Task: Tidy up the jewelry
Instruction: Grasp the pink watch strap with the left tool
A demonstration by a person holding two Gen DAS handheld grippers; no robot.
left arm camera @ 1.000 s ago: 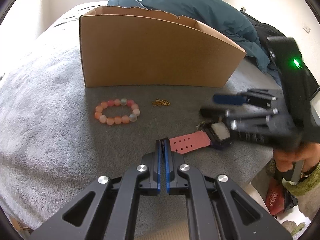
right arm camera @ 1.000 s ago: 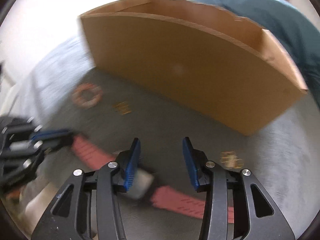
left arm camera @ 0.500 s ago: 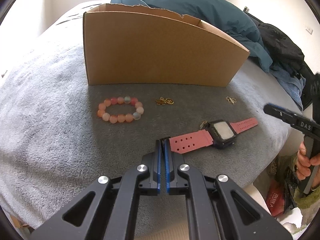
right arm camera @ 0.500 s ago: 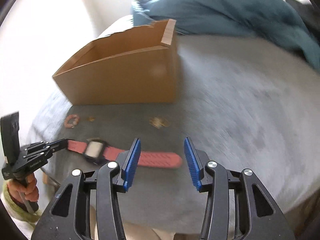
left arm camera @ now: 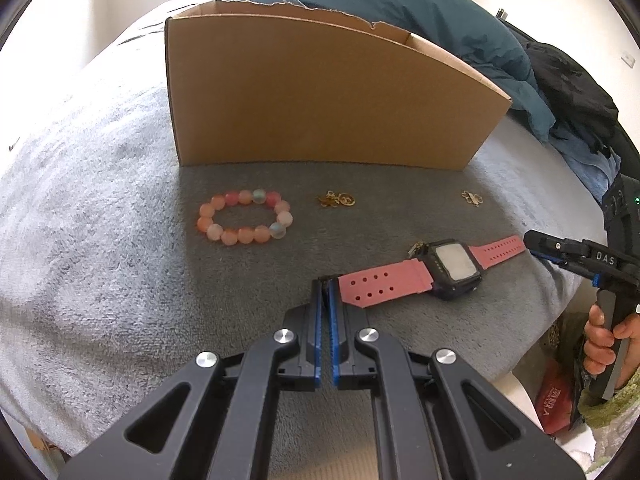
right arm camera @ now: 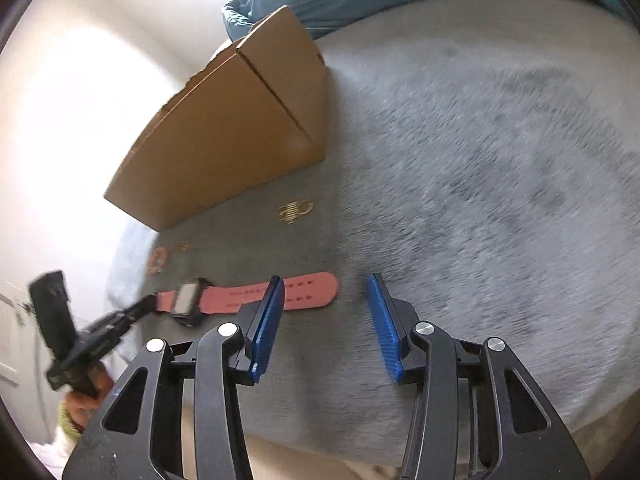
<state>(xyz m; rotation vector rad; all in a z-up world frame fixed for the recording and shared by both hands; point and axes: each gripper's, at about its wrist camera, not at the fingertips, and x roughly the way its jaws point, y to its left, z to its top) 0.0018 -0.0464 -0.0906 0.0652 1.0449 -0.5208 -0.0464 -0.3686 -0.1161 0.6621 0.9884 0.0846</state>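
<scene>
Jewelry lies loose on the grey blanket (left arm camera: 100,240) in front of the cardboard box (left arm camera: 320,100), none of it visibly put away: the box's inside is hidden from both cameras. The bead bracelet (left arm camera: 244,218) sits near the box's left corner. A small gold charm (left arm camera: 336,200) lies just beside it to the right, and a second gold charm (left arm camera: 472,198) rests off the box's right corner. The pink-strapped watch (left arm camera: 456,266) stretches along the blanket's near edge.

The left gripper (left arm camera: 325,280) has its jaws pressed together with nothing between them; its tips sit just beside the holed end of the watch strap, possibly touching it. The right gripper (right arm camera: 326,280) is about half open and its jaws are closing slightly, with only bare blanket between them; one finger overlaps the strap's far end in its own view.

Risks from here, as I judge them:
- The watch is long and floppy. Pinching one strap tip would let the heavy case swing and slip out.
- It lies close to the blanket's near edge, so a nudge from either gripper could push it off.
- The charms are tiny and sunk in the pile; jaws could snag fabric instead, or flick a charm away.
- The bracelet's round beads may roll out of a flat pinch.
- The right wrist view is blurred, so closing now would probably miss.
</scene>
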